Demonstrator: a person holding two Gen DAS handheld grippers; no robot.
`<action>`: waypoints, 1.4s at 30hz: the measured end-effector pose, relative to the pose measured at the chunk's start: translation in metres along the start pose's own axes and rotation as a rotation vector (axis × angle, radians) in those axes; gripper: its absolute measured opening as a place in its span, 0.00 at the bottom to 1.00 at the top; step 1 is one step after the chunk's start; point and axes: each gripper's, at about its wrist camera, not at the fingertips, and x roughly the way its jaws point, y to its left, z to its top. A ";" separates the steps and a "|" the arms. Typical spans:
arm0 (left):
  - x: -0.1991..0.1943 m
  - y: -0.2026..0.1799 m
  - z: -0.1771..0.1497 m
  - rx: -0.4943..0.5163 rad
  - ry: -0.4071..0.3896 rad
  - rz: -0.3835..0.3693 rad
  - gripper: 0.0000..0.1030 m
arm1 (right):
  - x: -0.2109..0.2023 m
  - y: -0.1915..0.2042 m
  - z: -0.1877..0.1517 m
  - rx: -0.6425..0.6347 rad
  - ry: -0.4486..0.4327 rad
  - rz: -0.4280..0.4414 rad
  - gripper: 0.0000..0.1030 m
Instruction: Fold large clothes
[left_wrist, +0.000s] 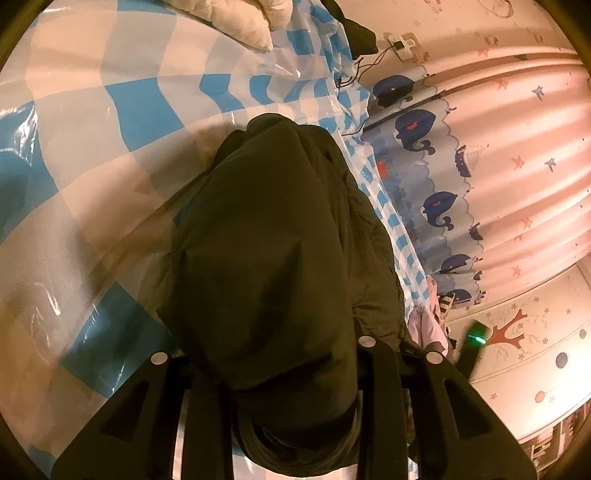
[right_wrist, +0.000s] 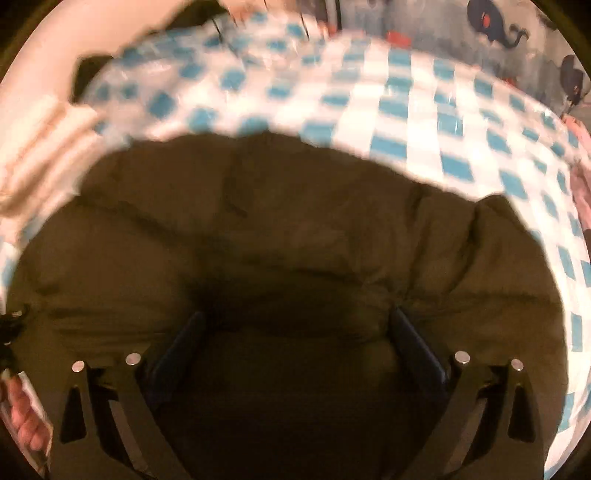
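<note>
Left gripper clamped on jacket — mid-fold lift; right gripper spread wide over it — next: grip.

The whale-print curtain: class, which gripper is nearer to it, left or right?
Left. The left gripper, clamped on the dark jacket, is at the bed edge beside the whale-print curtain; the right gripper sits across the checkered sheet from it.
</note>
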 end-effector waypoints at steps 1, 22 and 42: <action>-0.001 -0.001 0.000 0.010 -0.004 -0.001 0.24 | -0.014 0.003 -0.011 -0.014 -0.045 -0.001 0.94; -0.015 -0.187 -0.040 0.491 -0.099 0.014 0.20 | 0.017 0.012 -0.057 -0.120 -0.060 -0.048 0.94; 0.093 -0.342 -0.206 0.980 0.112 0.043 0.20 | -0.107 -0.214 -0.151 0.706 -0.401 0.574 0.94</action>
